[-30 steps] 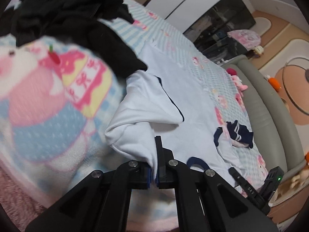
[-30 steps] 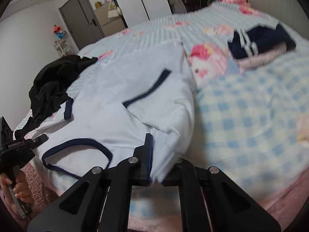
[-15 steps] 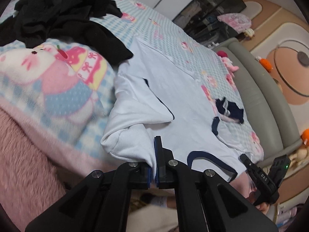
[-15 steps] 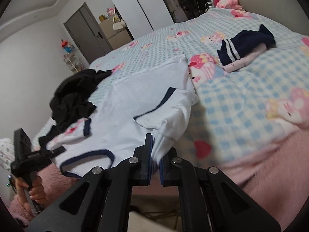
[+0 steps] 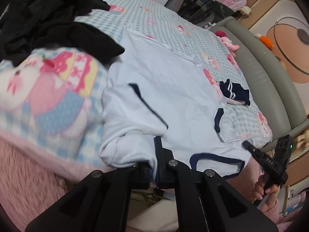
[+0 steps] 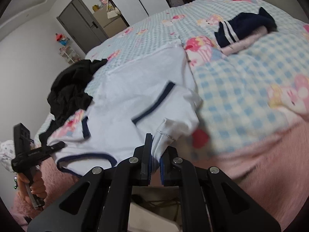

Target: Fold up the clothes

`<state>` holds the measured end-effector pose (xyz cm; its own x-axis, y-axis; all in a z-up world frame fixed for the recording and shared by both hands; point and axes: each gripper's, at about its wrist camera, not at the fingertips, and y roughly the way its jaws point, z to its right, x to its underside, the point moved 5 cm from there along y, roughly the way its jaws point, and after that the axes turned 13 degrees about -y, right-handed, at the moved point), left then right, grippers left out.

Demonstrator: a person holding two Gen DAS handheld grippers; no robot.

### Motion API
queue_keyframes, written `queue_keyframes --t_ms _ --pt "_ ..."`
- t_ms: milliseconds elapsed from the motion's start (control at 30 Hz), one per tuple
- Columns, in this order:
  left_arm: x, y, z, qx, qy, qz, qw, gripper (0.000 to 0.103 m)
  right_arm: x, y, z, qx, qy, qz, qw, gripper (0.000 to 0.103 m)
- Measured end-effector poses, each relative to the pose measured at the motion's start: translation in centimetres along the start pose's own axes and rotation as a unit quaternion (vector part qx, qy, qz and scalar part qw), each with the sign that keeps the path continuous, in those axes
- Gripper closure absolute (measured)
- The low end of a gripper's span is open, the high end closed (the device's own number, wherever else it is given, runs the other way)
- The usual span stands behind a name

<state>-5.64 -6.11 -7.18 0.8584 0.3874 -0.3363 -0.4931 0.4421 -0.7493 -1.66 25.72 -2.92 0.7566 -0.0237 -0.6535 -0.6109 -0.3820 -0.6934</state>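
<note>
Left wrist view: your left tongs (image 5: 156, 171) and right tongs (image 6: 155, 166) pinch shut on the limp white navy-trimmed cotton T-shirt (image 5: 173, 96); hold its near shoulder seams.

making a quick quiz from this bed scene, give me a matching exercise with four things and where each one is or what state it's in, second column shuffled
Things:
1. white shirt
2. black clothes
3. navy striped garment
4. left gripper

Places or states:
A. heaped at the bed's far corner, beside the shirt
B. folded small on a pink item, apart from the shirt
C. spread on the checked blanket, sleeves folded in
D. shut on a shoulder of the shirt

Pairs: 1-C, 2-A, 3-B, 4-D
</note>
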Motion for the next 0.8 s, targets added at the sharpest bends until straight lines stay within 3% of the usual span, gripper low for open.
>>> queue_keyframes --t_ms 100,267,333,367,400,467,500,567,633,667,700,800 --pt "-3.4 0.8 2.4 -0.006 0.032 -0.008 0.9995 0.1 -3.6 1.2 0.1 -0.021 -0.006 0.01 1.0 0.097" --pt "-12.2 5.7 5.4 -0.005 0.059 -0.025 0.9979 0.094 -11.4 5.3 0.6 0.004 -0.036 0.04 0.999 0.097" --pt "-15.2 9.4 4.8 -0.006 0.039 -0.053 0.9978 0.059 -14.2 8.8 2.1 0.029 -0.034 0.04 0.998 0.091" --pt "-16.6 11.4 4.2 -0.007 0.019 -0.071 0.9973 0.039 -15.1 11.0 3.1 0.04 -0.028 0.029 0.998 0.078" --pt "-17.8 12.8 3.6 -0.011 0.003 -0.081 0.9967 0.039 -15.6 13.1 4.2 0.047 -0.017 0.013 0.999 0.069" --pt "-19.3 13.7 2.7 -0.026 -0.019 -0.075 0.9966 0.039 -15.4 16.5 6.5 0.052 0.019 -0.03 0.998 0.066" --pt "-19.8 13.5 2.1 -0.03 -0.027 -0.063 0.9972 0.039 -15.2 17.5 7.5 0.052 0.041 -0.046 0.997 0.066" --pt "-19.7 11.0 0.9 -0.026 -0.031 -0.01 0.9991 0.038 -15.0 16.5 8.4 0.025 0.073 -0.019 0.997 0.061" --pt "-19.6 8.4 -0.3 -0.021 -0.035 0.044 0.9982 0.032 -14.7 13.9 8.8 0.027 0.076 0.027 0.996 0.041" --pt "-19.5 7.1 -0.9 -0.019 -0.037 0.07 0.9967 0.032 -14.4 12.7 9.1 0.041 0.073 0.042 0.996 0.025" --pt "-19.1 6.2 -1.7 -0.017 -0.043 0.085 0.9953 0.032 -13.8 12.0 9.4 0.051 0.07 0.045 0.995 0.02" --pt "-15.5 6.4 -3.8 0.028 -0.075 0.043 0.9958 0.034 -11.9 11.0 10.0 0.066 0.06 0.035 0.995 0.02"
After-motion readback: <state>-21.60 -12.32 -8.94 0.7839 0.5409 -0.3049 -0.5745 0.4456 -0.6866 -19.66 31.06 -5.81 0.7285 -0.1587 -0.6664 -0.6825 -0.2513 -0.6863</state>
